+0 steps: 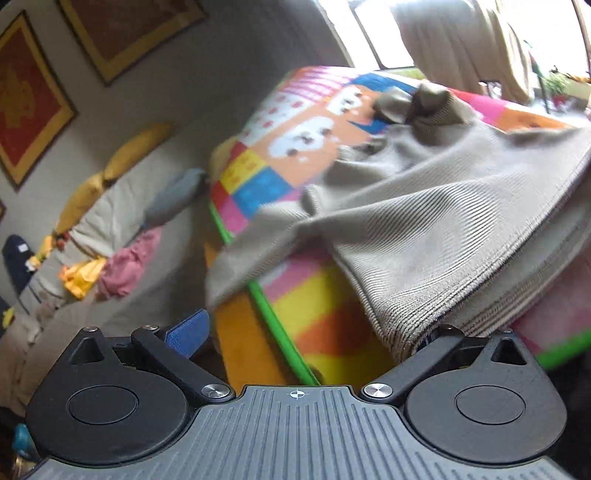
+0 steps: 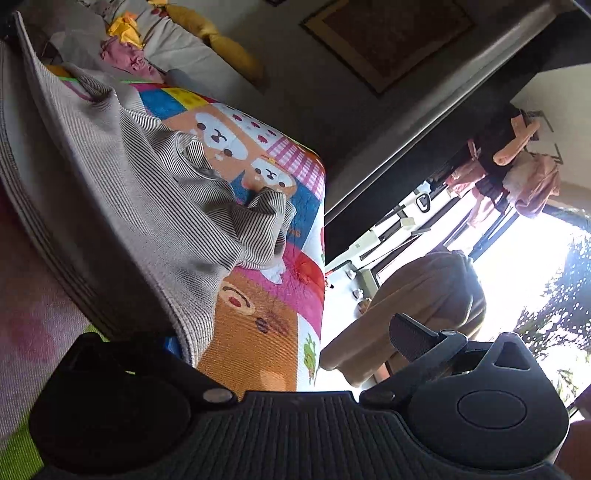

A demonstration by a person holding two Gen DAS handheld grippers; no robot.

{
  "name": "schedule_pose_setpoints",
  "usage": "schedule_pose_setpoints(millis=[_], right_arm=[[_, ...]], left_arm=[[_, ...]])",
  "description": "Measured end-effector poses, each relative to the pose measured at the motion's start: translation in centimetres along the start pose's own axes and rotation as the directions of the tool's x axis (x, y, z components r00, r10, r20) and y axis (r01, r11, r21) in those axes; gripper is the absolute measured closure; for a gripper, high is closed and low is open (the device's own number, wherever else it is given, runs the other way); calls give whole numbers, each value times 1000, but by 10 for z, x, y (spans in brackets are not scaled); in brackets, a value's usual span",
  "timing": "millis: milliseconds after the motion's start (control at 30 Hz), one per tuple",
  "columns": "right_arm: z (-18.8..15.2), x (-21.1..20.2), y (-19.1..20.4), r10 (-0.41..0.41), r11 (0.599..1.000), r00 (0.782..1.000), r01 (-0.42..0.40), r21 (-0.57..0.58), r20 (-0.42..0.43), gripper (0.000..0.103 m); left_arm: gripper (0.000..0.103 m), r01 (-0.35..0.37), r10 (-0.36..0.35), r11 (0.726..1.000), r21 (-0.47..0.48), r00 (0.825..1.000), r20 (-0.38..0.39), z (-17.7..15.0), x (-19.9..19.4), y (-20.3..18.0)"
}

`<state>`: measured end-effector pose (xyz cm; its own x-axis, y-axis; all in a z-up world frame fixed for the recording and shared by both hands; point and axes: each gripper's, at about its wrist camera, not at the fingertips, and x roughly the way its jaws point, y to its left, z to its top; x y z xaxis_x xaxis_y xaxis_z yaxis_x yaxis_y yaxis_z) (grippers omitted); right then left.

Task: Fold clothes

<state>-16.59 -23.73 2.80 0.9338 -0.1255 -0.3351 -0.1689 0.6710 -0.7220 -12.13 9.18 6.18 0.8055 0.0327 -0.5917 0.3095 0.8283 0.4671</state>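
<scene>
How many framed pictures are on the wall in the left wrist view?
2: one red picture at far left, one brown picture at the top edge, cropped. More may lie outside the view.

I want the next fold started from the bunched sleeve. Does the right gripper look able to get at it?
Probably yes: the right gripper is open, and the bunched sleeve lies exposed on the patchwork quilt ahead, nothing covering it.

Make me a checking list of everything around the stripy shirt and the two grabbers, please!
Surface: colourful cartoon play mat, partly covered.
Job's things: striped beige garment, rumpled, its edge draped over both grippers.
Clutter: pink and yellow clothes on a sofa.
Grippers: left gripper open; right gripper open.
Cables: nothing seen.
Surroundings: framed pictures, bright window, hanging laundry.
</scene>
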Motion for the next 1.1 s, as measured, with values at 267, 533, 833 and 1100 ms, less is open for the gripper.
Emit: schedule_pose_setpoints(millis=[267, 533, 833, 1100], right_arm=[[-25, -37, -19, 400, 907, 915, -402, 126, 45, 0], [22, 45, -88, 443, 684, 862, -502, 529, 245, 0], [101, 216, -27, 222, 941, 975, -212, 263, -7, 0], [48, 311, -38, -196, 946, 939, 257, 197, -282, 0]], left_arm=[[0, 314, -312, 945, 90, 949, -32, -27, -23, -21], [0, 395, -350, 892, -218, 911, 216, 53, 15, 27], [0, 455, -415, 846, -278, 889, 195, 105, 121, 15], [0, 506, -492, 774, -381, 859, 142, 97, 187, 15]])
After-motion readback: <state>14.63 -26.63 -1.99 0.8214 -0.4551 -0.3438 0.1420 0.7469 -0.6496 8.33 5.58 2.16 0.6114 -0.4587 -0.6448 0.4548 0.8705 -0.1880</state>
